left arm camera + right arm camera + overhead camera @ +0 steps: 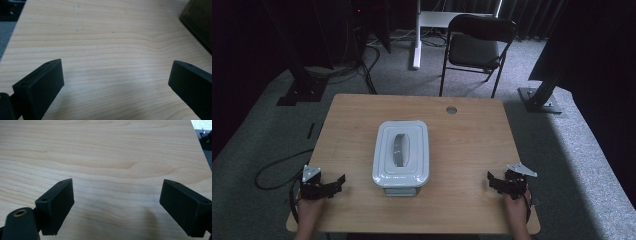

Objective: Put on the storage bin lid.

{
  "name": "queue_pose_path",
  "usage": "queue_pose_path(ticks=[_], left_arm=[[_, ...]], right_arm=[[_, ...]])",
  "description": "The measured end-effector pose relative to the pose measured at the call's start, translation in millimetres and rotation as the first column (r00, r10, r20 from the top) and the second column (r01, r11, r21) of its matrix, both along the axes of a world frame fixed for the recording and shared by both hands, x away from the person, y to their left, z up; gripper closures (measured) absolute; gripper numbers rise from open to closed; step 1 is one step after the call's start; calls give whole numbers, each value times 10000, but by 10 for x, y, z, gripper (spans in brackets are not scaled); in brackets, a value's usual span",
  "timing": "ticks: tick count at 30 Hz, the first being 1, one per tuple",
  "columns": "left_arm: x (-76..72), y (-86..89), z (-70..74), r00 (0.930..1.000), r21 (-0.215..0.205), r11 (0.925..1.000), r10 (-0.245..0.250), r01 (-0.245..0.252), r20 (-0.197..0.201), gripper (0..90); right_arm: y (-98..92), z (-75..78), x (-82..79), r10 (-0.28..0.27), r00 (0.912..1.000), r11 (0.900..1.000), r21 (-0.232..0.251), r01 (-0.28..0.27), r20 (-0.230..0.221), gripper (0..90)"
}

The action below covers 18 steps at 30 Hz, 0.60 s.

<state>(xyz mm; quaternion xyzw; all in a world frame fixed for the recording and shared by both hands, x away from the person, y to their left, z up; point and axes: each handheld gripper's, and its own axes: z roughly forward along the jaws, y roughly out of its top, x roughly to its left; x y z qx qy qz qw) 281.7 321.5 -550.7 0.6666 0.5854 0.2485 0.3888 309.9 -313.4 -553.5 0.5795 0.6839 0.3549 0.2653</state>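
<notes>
White plastic box with a grey handle on its lid (401, 154) in the middle of the light wooden worktop (467, 150), well apart from both tongs. Left tongs (338, 182) by the near left corner, spread wide, holding nothing. Right tongs (492, 181) near the right edge, also wide and holding nothing. Lots of bare wood on both sides. Black folding chair (477, 47) on grey carpet behind.

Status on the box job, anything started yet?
Nothing looks done: the lid sits on the box mid-table. Nothing in hand: left tool and right tool rest open at the near table corners, apart from the box. All handling remains.
</notes>
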Motion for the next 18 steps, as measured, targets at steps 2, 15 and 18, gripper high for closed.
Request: queue_pose_path(ticks=[2, 15, 18], left_arm=[[-17, 12, 0, 9997, 46, 9998, 204, -203, -99, 9], [-12, 27, -17, 9985, 4, 9990, 454, -454, -304, 8], [-17, 31, -15, 9986, 15, 9989, 474, -474, -250, 8]], right_arm=[[-11, -1, -6, -15, 10000, 10000, 23, 15, -2, 116], [-22, -30, -18, -599, 9975, 9979, -264, 590, -364, 116], [-28, -44, -4, -738, 9962, 9970, -287, 726, -462, 116]])
